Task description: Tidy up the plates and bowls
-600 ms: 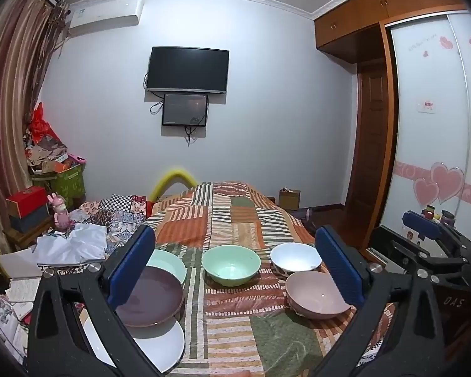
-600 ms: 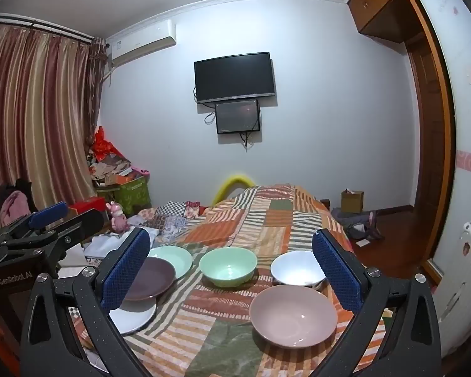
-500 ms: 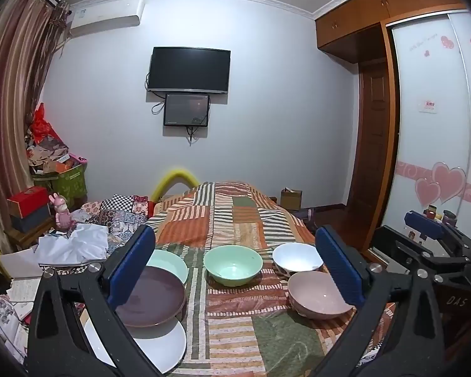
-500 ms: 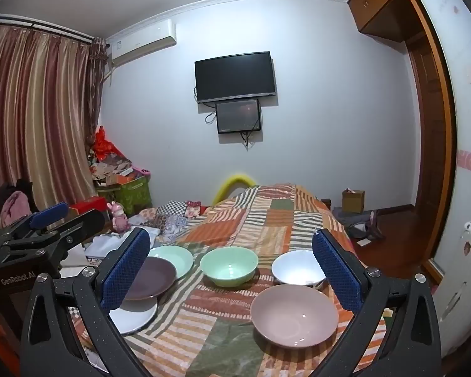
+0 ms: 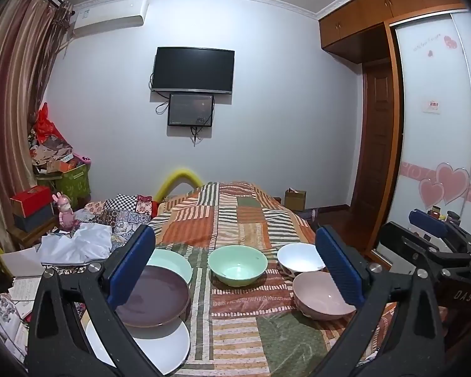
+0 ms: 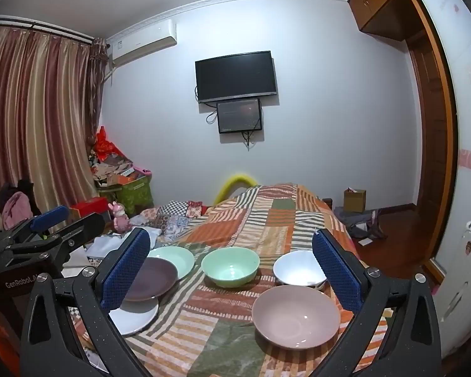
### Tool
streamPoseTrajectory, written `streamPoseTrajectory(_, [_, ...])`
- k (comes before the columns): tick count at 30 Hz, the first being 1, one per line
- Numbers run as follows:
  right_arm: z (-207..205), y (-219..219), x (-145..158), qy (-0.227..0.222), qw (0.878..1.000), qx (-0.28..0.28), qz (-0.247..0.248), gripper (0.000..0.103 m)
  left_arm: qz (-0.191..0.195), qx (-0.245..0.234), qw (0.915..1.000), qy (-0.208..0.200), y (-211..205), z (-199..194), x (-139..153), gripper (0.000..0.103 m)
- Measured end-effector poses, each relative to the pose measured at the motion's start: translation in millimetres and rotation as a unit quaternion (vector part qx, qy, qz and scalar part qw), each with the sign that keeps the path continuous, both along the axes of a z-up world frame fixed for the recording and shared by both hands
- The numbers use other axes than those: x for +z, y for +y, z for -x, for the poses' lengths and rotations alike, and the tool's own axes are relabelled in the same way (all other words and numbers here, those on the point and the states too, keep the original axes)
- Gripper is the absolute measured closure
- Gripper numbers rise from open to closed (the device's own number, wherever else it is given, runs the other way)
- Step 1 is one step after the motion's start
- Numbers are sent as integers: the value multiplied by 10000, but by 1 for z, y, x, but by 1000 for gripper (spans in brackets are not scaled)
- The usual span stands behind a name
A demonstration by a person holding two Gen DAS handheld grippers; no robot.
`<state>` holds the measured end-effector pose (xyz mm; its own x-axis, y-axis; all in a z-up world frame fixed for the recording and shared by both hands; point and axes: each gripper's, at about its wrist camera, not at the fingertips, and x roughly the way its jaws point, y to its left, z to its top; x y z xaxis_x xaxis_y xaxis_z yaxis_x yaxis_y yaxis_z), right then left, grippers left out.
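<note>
Both the left gripper point(image 5: 235, 264) and right gripper point(image 6: 230, 265) gape wide, empty, above the patchwork bedspread point(image 6: 267, 220) — 3 plates point(image 6: 150, 278) at its left edge, 3 bowls point(image 6: 230, 265) toward its right.

Dim, even indoor light with a cool bluish cast, soft faint shadows under the bowls, small glints inside the pink bowl point(image 6: 295, 315), strong fisheye bending of walls, dark vignetted corners, sharp focus throughout
</note>
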<state>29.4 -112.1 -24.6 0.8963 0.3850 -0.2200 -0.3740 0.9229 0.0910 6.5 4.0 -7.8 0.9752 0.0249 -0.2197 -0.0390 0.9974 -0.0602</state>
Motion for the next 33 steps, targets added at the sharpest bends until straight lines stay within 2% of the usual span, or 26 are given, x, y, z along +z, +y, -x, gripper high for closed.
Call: streamPoseTrajectory(33, [-2,-2,-1,31,10000,11,-62,0,53,-7,10000,-7,5,-1,2,0])
